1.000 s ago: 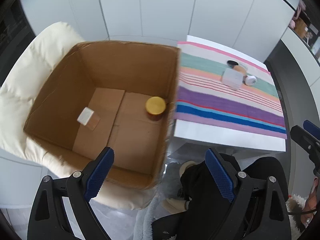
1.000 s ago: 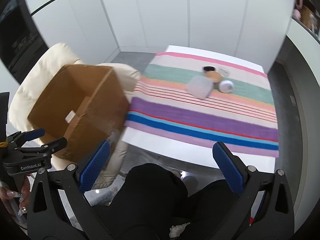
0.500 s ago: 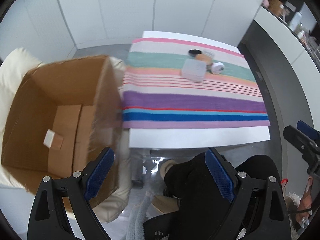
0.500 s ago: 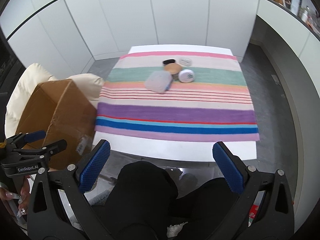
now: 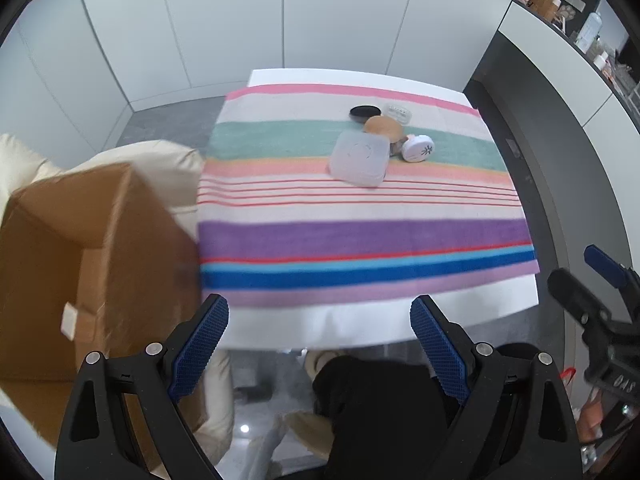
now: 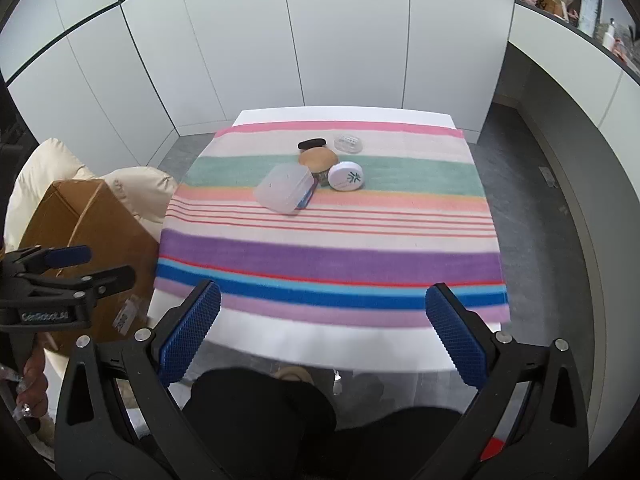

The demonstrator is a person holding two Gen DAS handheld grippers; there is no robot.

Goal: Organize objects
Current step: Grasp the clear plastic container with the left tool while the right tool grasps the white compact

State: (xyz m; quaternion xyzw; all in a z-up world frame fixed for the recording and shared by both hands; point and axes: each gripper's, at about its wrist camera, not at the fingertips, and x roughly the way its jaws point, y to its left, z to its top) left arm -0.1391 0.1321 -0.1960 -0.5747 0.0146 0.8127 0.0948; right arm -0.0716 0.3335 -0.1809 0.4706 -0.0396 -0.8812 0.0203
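Both tools hang short of the table's near edge, jaws spread wide and holding nothing — left gripper [image 5: 320, 344], right gripper [image 6: 322, 326]. On the striped cloth [image 6: 332, 248], toward twelve o'clock, the frosted plastic box [image 6: 285, 187] touches the wooden-lidded jar [image 6: 318, 159]; white round tin [image 6: 346, 176] just beside. Cardboard box [image 5: 80, 280] at nine o'clock.

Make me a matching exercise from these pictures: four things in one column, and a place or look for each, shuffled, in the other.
Things
1. cardboard box
2. frosted square container
3. white round jar
4. black lid

Places and looks
A. lies on its side, with a teal leaf mark on its lid
B. stands on the cream armchair left of the table
C. farthest back on the striped cloth, beside a small clear case
D. nearest of the cluster, tilted against the things behind it

Pairs: 1-B, 2-D, 3-A, 4-C
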